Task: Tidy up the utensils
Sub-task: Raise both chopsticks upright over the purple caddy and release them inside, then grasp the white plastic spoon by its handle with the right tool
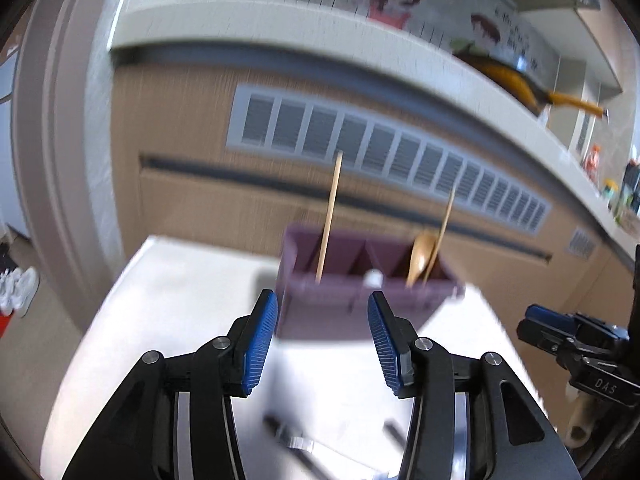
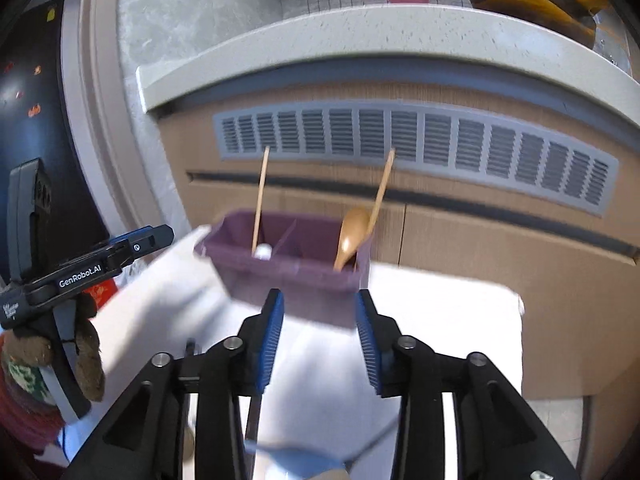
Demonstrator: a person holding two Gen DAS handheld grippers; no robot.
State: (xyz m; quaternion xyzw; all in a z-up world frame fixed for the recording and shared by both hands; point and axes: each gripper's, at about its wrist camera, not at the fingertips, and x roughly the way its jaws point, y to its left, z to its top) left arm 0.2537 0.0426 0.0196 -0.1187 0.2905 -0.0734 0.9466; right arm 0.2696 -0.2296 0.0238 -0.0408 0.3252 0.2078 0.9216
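Note:
A purple utensil holder (image 1: 360, 280) (image 2: 288, 264) with several compartments stands on a white table (image 1: 192, 280) (image 2: 440, 320). One wooden chopstick (image 1: 330, 212) (image 2: 260, 196) leans in its left compartment. A wooden spoon (image 1: 422, 252) (image 2: 352, 232) and a second chopstick (image 1: 442, 228) (image 2: 382, 188) stand in its right one. My left gripper (image 1: 323, 304) is open in front of the holder with nothing between its blue pads. My right gripper (image 2: 319, 304) is also open and empty, just short of the holder. Blurred dark utensils (image 1: 296, 440) lie on the table under my left gripper.
Behind the table is a wooden cabinet with a grey vent grille (image 1: 380, 152) (image 2: 400, 140) under a pale counter (image 1: 320, 20). A yellow pan (image 1: 516, 80) (image 2: 532, 4) sits on the counter. Shoes (image 1: 18, 284) lie on the floor at left. The table's right edge (image 2: 520, 340) is near.

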